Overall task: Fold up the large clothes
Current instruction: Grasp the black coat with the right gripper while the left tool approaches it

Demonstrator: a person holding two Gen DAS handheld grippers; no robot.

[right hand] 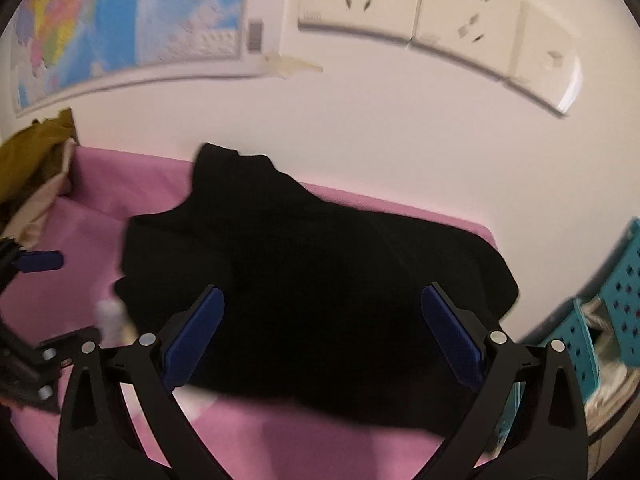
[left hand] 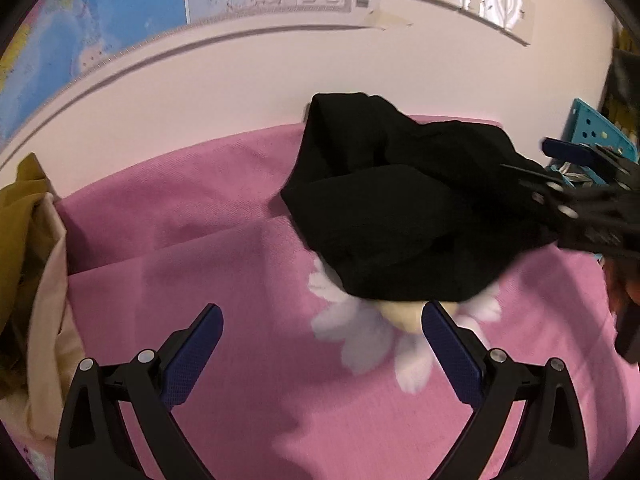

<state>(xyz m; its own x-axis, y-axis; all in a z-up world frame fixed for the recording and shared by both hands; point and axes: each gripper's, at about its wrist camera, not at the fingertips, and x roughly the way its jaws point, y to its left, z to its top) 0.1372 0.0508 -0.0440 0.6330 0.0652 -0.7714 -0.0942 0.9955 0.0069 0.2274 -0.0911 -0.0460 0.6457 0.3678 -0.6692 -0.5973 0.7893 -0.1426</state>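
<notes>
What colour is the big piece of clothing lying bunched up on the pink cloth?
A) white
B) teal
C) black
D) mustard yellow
C: the black garment lies crumpled on the pink cloth. The mustard fabric is a separate heap off to the left edge, and the teal crate stands off to the right.

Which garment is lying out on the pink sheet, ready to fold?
The black garment, bunched in the middle of the pink sheet. The mustard and beige clothes sit heaped off the sheet's left edge.
</notes>
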